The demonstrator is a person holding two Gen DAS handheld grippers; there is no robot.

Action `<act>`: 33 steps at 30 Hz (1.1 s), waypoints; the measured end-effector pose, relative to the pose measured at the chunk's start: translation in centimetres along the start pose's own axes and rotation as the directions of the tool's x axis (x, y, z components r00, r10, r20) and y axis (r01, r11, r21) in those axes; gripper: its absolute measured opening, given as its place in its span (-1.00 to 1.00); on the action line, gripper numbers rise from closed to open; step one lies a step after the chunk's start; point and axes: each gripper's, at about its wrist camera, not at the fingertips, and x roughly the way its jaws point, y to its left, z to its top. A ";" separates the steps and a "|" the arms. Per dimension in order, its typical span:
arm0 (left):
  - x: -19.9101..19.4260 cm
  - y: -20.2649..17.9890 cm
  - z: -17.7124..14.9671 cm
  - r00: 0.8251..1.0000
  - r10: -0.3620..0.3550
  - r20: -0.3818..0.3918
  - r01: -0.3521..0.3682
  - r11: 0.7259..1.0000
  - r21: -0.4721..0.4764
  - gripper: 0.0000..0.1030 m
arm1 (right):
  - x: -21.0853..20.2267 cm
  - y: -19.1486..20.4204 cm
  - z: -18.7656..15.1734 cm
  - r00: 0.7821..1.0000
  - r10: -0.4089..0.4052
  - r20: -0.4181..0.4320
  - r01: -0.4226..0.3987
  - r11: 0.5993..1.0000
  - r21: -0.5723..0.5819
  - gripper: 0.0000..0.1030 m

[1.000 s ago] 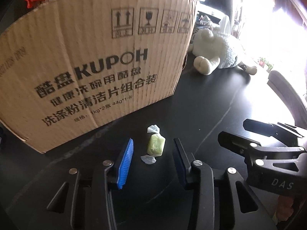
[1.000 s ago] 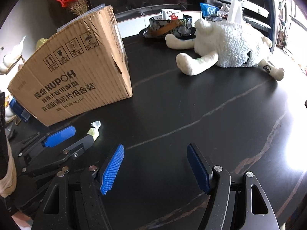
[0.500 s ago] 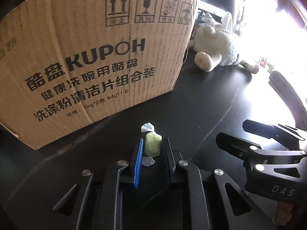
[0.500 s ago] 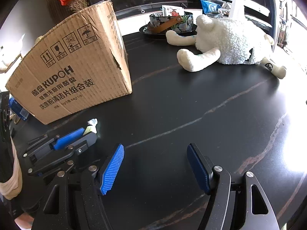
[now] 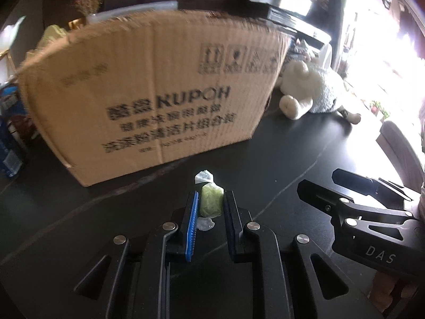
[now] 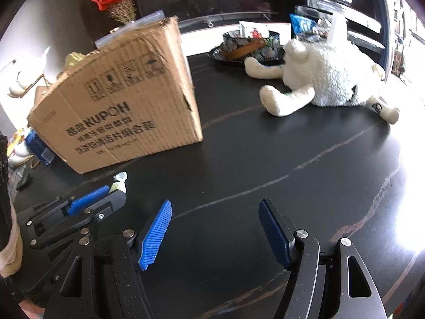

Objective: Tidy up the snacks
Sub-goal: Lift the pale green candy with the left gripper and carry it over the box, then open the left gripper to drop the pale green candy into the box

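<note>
Left tool (image 5: 211, 204): pinched the green wrapped candy (image 5: 211, 204) between its pads, above the dark counter (image 5: 305, 143).
Right tool (image 6: 215, 228): spread, empty.
Progress: candy secured; dropping it into the cardboard box (image 5: 148, 90) likely remained.

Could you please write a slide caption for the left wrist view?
Left gripper shut on a green wrapped candy before the cardboard box.
</note>
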 end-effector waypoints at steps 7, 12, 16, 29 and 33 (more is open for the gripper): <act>-3.8 0.4 0.2 0.997 0.040 0.066 -0.038 0.999 -0.032 -0.62 | -2.4 1.9 0.3 0.997 0.039 0.072 -0.035 0.998 -0.059 0.35; -6.3 1.0 0.7 0.994 0.052 0.098 -0.048 0.998 -0.045 -0.62 | -3.8 2.6 0.7 0.993 0.070 0.095 -0.064 0.996 -0.067 0.35; -8.2 1.5 1.4 0.989 0.066 0.132 -0.061 0.997 -0.046 -0.62 | -5.2 3.6 1.5 0.989 0.076 0.128 -0.064 0.993 -0.096 0.35; -12.6 2.8 5.6 0.971 0.090 0.223 -0.079 0.995 -0.058 -0.62 | -8.6 6.7 5.3 0.982 0.087 0.169 -0.060 0.985 -0.162 0.35; -13.2 3.1 7.5 0.968 0.089 0.234 -0.079 0.996 -0.051 -0.62 | -9.1 7.5 7.3 0.984 0.075 0.164 -0.045 0.982 -0.183 0.35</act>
